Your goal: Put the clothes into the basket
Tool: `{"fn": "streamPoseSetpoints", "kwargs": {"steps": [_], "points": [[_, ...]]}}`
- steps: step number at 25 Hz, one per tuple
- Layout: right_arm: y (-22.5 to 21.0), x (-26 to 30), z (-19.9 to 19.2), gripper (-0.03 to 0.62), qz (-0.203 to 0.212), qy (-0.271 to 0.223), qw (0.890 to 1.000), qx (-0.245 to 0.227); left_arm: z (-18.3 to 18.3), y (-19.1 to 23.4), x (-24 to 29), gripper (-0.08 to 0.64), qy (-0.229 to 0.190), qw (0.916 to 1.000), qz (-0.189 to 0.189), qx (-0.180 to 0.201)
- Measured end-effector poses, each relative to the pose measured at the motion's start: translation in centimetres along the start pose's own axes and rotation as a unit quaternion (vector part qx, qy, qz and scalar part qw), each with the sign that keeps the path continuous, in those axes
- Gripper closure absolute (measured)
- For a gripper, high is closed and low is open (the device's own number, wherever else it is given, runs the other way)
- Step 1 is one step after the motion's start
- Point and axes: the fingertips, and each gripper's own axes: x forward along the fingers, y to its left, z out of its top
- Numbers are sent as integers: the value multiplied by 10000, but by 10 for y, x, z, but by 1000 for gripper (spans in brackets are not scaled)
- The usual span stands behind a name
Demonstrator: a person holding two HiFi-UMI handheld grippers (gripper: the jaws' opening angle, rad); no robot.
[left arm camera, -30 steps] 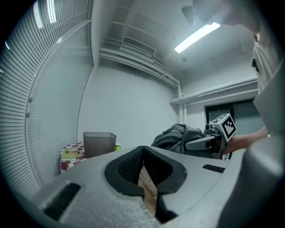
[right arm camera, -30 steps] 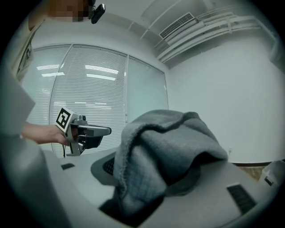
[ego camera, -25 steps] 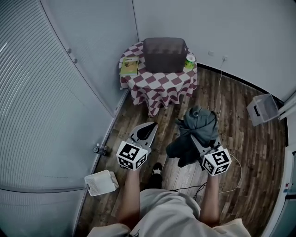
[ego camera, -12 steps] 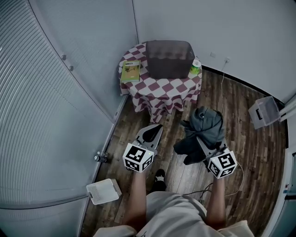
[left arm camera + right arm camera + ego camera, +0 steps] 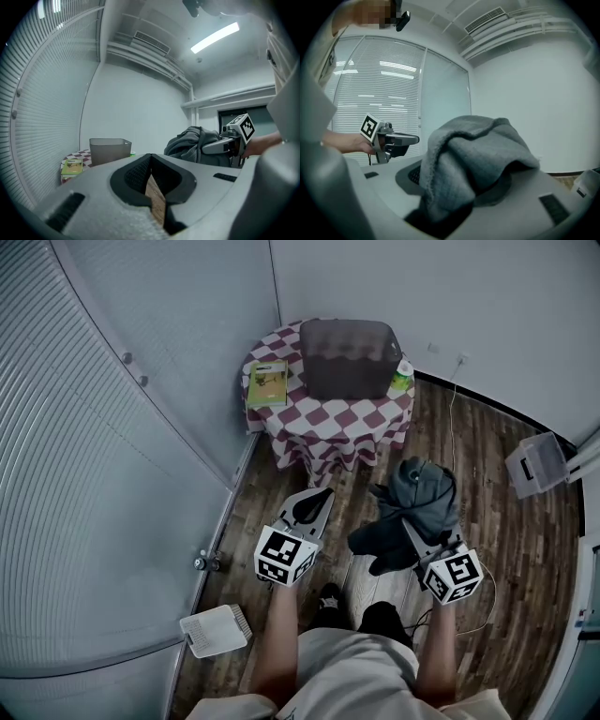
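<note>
Though nearer the basket (image 5: 349, 357), clothes (image 5: 417, 495) still in right claw (image 5: 413, 532).

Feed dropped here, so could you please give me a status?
Right tool shut on grey garment. Left tool shut, empty. Basket on checkered table ahead; nothing between.
</note>
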Motion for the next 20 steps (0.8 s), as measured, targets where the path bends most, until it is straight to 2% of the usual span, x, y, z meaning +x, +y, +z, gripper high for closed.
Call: {"fn": "streamPoseSetpoints", "kwargs": {"steps": [11, 20], "points": [[-10, 10, 5, 366, -170, -229, 9996, 64, 16, 14, 0, 545, -156, 9997, 57, 171], [-44, 46, 24, 367, -32, -437, 9990, 110, 38, 39, 39, 545, -52, 9983, 70, 570]]}}
